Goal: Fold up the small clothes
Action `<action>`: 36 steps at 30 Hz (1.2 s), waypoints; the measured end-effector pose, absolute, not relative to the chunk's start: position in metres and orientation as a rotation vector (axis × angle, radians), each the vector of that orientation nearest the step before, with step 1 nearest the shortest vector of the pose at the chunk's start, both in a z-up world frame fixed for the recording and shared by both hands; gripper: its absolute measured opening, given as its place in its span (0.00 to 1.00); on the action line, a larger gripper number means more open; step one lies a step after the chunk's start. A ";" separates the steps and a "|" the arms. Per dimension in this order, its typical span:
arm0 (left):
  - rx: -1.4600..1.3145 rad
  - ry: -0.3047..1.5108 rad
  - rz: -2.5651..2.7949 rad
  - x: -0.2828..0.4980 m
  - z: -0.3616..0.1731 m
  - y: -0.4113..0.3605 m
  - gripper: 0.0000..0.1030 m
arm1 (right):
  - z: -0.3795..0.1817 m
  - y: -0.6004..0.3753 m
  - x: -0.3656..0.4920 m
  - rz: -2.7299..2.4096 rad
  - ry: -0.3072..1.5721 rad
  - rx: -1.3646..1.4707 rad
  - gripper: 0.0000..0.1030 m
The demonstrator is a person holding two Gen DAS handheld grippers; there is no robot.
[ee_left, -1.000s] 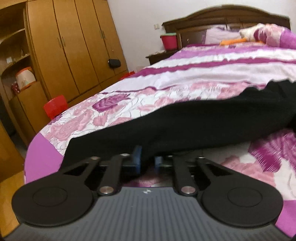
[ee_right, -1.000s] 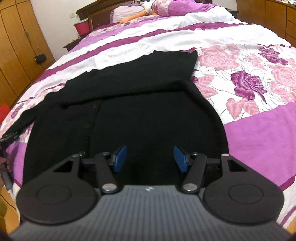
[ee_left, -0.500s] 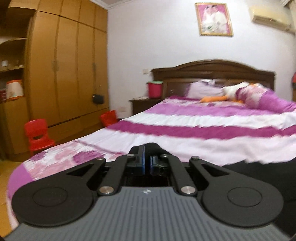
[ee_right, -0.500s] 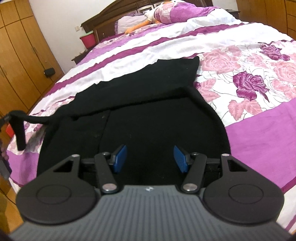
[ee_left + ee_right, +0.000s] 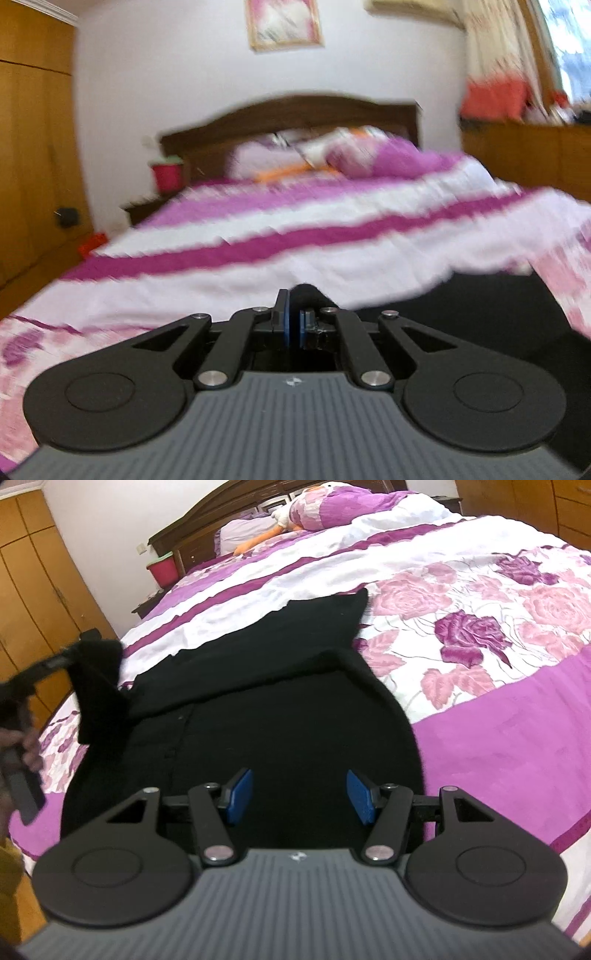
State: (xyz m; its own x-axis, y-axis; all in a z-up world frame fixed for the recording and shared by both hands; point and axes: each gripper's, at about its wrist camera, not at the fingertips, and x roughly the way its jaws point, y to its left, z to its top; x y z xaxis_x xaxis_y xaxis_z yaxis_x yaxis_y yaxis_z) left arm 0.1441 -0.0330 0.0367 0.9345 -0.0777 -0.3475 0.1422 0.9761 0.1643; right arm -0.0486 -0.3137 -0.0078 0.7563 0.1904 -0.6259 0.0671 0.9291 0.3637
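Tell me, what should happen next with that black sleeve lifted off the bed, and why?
Probably carry the sleeve inward and lay it across the body of the black cardigan. The left gripper is shut on the sleeve's end, which hangs above the bedspread, while the other sleeve already lies folded across the top. The right gripper hovers open over the hem, holding nothing.

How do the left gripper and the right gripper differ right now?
The left gripper is shut on the sleeve of the black garment, while the right gripper stands open and holds nothing. The left gripper is raised off the bed, lifting the sleeve; the right gripper hangs low over the garment's body. Both have blue pads and the same black frame.
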 end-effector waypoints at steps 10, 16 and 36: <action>0.081 0.625 -0.185 0.164 -0.028 -0.057 0.13 | -0.028 -0.324 -0.045 0.063 0.743 0.407 0.56; 0.037 0.645 -0.185 0.145 -0.016 -0.035 0.56 | -0.030 -0.323 -0.046 0.065 0.741 0.402 0.56; -0.050 0.687 0.043 0.031 0.003 0.088 0.67 | 0.007 -0.277 -0.034 0.145 0.680 0.309 0.58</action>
